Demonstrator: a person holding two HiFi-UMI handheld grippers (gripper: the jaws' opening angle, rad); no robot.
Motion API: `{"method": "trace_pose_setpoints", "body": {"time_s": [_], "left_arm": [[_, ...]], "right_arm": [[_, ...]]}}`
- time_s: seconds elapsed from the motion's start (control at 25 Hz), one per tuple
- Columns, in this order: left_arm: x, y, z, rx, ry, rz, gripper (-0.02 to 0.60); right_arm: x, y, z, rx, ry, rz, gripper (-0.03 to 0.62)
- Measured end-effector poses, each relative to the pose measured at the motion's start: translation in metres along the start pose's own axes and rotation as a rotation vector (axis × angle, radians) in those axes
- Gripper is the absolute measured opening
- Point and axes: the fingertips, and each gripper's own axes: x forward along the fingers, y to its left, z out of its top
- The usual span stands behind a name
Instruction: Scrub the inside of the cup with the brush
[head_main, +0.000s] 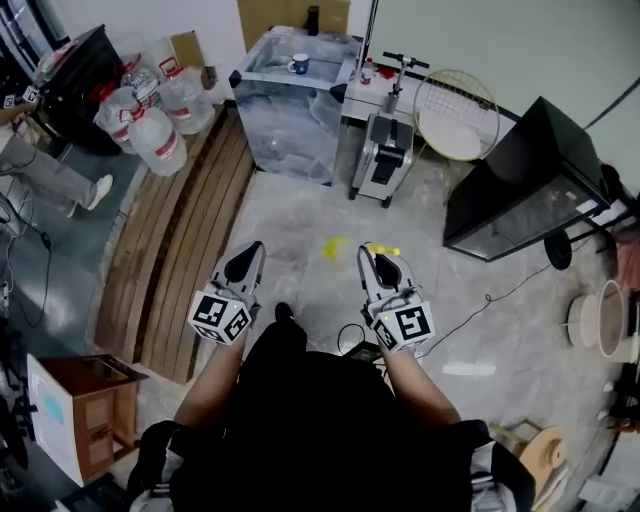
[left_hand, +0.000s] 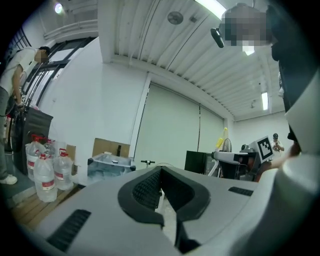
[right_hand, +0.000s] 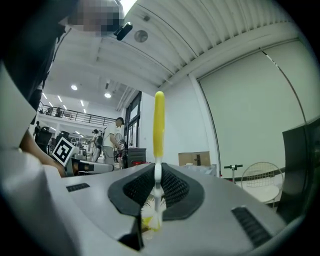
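I stand on a grey floor with a gripper in each hand, held at waist height. My right gripper (head_main: 370, 254) (right_hand: 158, 167) is shut on a brush: its yellow handle (right_hand: 159, 125) sticks out past the jaw tips, and its white bristles (right_hand: 151, 210) lie back between the pads. In the head view the yellow handle (head_main: 384, 249) shows just beyond the right jaws. My left gripper (head_main: 250, 250) (left_hand: 161, 170) is shut with nothing in it. A blue and white cup (head_main: 299, 65) stands on a grey marbled table (head_main: 290, 120) several steps ahead, far from both grippers.
Large water bottles (head_main: 150, 115) stand at the far left beside wooden planks (head_main: 190, 240). A grey machine with a handlebar (head_main: 385, 150), a round wire grille (head_main: 457, 115) and a black case (head_main: 530, 185) are ahead on the right. A cardboard box (head_main: 85, 400) sits by my left side.
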Motion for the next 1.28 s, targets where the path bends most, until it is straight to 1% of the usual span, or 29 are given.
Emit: {"method": "trace_pose_setpoints", "body": {"time_s": [0.12, 0.24, 0.36, 0.48, 0.6, 0.76, 1.0, 1.12, 1.28], "left_arm": [[0.024, 0.028, 0.006, 0.009, -0.003, 0.008, 0.015], [0.056, 0.063, 0.01, 0.001, -0.014, 0.008, 0.015], [0.099, 0.105, 0.016, -0.013, -0.003, 0.009, 0.015], [0.146, 0.146, 0.026, -0.008, 0.017, 0.013, 0.015], [0.194, 0.182, 0.038, -0.019, 0.017, -0.015, 0.015], [0.245, 0.219, 0.052, -0.011, 0.002, -0.061, 0.015], [0.313, 0.26, 0.055, -0.029, 0.004, -0.077, 0.015], [0.348, 0.281, 0.052, -0.033, 0.008, -0.07, 0.015], [0.4, 0.31, 0.054, -0.027, 0.011, -0.039, 0.015]], "right_arm": [[0.036, -0.013, -0.001, -0.01, -0.001, 0.01, 0.046], [0.08, -0.031, -0.009, -0.033, 0.015, 0.007, 0.046], [0.135, -0.055, -0.012, -0.036, 0.04, 0.002, 0.046], [0.192, -0.077, -0.007, -0.051, 0.057, 0.023, 0.046], [0.245, -0.105, -0.003, -0.05, 0.063, 0.012, 0.046], [0.303, -0.13, 0.003, -0.057, 0.049, -0.006, 0.046], [0.363, -0.173, -0.007, -0.034, 0.056, -0.006, 0.046], [0.395, -0.2, -0.016, -0.017, 0.05, 0.005, 0.046], [0.448, -0.241, -0.024, -0.004, 0.039, 0.045, 0.046]]}}
